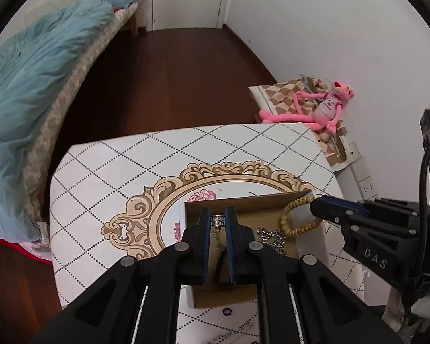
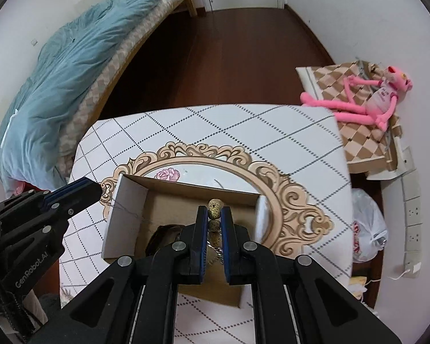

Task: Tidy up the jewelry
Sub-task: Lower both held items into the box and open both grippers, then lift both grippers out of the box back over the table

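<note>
Over the table [image 1: 106,172] with its diamond-patterned cloth, both tools hang above an open cardboard box [image 1: 243,209]. From the left wrist view, the left tool [image 1: 218,220] is pinched on a silver ring [image 1: 217,220], and the beaded bracelet [image 1: 298,215] shows as a whole loop hanging from the right tool [image 1: 319,207], with a silver chain [image 1: 272,238] lying in the box beneath. From the right wrist view, the right tool [image 2: 214,215] is clamped on the bracelet's tan beads (only a few show), and a dark rounded thing [image 2: 163,235] sits in the box's near left corner, too dim to identify. A pink plush toy [image 2: 369,100] lies to the right by the wall.
</note>
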A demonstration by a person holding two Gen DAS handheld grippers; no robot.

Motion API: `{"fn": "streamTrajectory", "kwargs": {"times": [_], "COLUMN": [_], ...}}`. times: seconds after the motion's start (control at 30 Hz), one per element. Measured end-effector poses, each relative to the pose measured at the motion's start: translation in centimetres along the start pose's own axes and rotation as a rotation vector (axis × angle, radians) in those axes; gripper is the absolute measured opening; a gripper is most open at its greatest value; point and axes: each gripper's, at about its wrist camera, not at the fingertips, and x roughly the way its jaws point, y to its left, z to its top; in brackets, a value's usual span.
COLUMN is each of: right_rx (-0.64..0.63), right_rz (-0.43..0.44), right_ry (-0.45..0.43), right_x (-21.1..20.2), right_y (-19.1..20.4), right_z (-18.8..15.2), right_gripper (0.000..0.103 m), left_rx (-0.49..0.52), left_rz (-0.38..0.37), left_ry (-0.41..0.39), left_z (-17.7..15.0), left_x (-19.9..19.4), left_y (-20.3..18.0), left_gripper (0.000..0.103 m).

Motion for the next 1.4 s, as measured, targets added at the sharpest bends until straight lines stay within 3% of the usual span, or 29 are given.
{"fn": "streamTrajectory", "kwargs": {"times": [0.2, 0.23, 0.27, 0.33, 0.4, 0.5, 0.57, 0.67, 0.7, 0.87, 1.4], "right_rx": [-0.017, -0.009, -0.008, -0.006, -0.002, -0.006, -0.011, -0.013, -0.006, -0.007, 0.031], "right_rz": [0.002, -0.009, -0.037, -0.07, -0.084, -0.1, -0.132, -0.185, -0.202, -0.261, -0.238], "right_ry": [0.022, 0.03, 0.039, 0.045, 0.031, -0.001, -0.026, -0.032, -0.028, -0.011, -0.066], "right_x": [1.6, 1.9, 2.2, 2.3, 1.7, 0.4, -0.4, -0.8, -0.7, 0.2, -2.3], "right_y": [0.4, 0.1, -0.1, -0.6, -0.9, -1.1, -1.0, -1.0, -1.1, -1.0, 0.5], "right_z": [0.7, 0.8, 0.9, 0.8, 0.7, 0.4, -0.2, -1.6, -2.3, -5.3, -8.8], "right_gripper": [0.01, 0.01, 0.01, 0.017, 0.041, 0.047, 0.054, 0.09, 0.092, 0.097, 0.099], "left_rx": [-0.031, -0.023, -0.017, -0.021, -0.026, -0.034, -0.041, -0.048, -0.048, -0.045, -0.048], "left_rz": [0.084, 0.105, 0.135, 0.138, 0.153, 0.186, 0.217, 0.255, 0.264, 0.294, 0.299], "left_ry": [0.039, 0.037, 0.03, 0.002, -0.009, -0.011, -0.02, -0.06, -0.068, -0.069, -0.103], "left_z": [0.4, 0.5, 0.5, 0.4, 0.4, 0.1, -0.5, -2.0, -2.4, -4.7, -7.8], "left_x": [1.2, 1.2, 1.2, 0.8, 0.5, 0.4, 0.1, -0.4, -0.5, -0.3, -3.7], "left_y": [0.8, 0.8, 0.7, 0.9, 1.2, 1.5, 1.7, 1.7, 1.7, 1.4, 0.1], "left_gripper": [0.017, 0.028, 0.05, 0.071, 0.071, 0.076, 0.102, 0.103, 0.103, 0.103, 0.103]}}
